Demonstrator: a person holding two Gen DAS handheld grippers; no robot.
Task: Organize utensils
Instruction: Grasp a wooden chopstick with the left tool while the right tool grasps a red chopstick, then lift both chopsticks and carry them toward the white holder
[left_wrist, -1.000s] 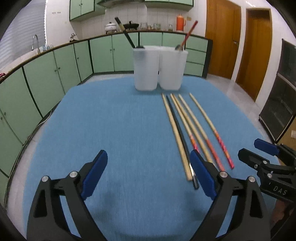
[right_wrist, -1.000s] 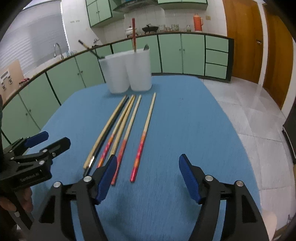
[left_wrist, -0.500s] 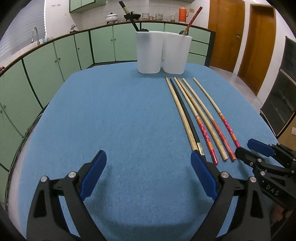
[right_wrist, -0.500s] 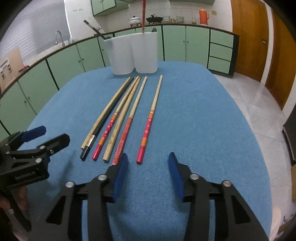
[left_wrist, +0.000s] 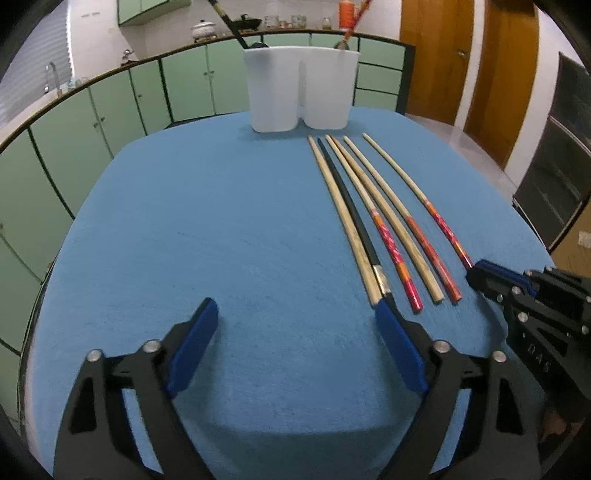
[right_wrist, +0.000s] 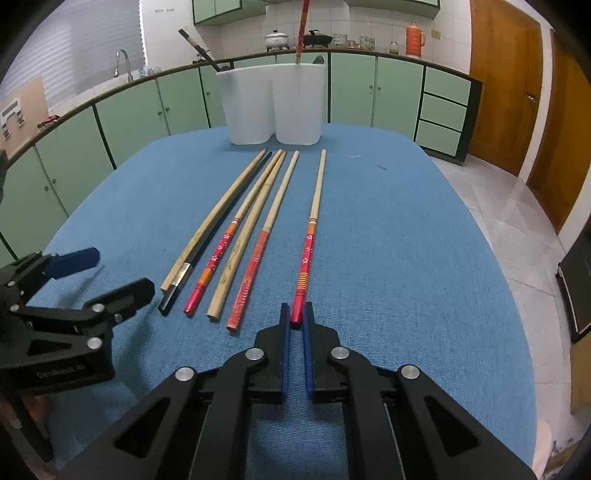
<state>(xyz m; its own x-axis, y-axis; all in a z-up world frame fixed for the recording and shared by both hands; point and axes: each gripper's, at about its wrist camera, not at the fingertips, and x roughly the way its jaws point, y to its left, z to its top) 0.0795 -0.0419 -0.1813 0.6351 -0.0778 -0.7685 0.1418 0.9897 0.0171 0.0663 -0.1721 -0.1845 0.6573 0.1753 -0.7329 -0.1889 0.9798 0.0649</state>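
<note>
On the far left of the blue bench (right_wrist: 388, 229) sits the left gripper (left_wrist: 295, 325). Its two blue pads are wide apart with nothing between them, and they are closing a little. It hangs just over the cloth, so it looks like it is waiting for its turn. One pad is right by the near ends of the sticks.

Next come six long chopsticks, lying side by side and pointing at the cups. First is a plain tan chopstick (right_wrist: 218, 216) with a black chopstick (right_wrist: 173, 295) tucked close against it. Then there is a flowery red chopstick (right_wrist: 216, 260), another tan one (right_wrist: 238, 254), and an orange-red chopstick (right_wrist: 253, 264). They lie flat in a row, which I think makes each one easy to pick out.

A bit apart on the right is the last red chopstick (right_wrist: 308, 245). The right gripper (right_wrist: 295, 319) has pinched its pads together on the near tip of this one. It grabs the very end, likely so the stick can be lifted and dropped tip first into a cup.

At the back of the bench stand two white cups (right_wrist: 271, 105), touching each other. The left cup has a dark stick leaning in it, and the right cup has a red stick (right_wrist: 303, 26) standing in it. So I guess like goes with like.
</note>
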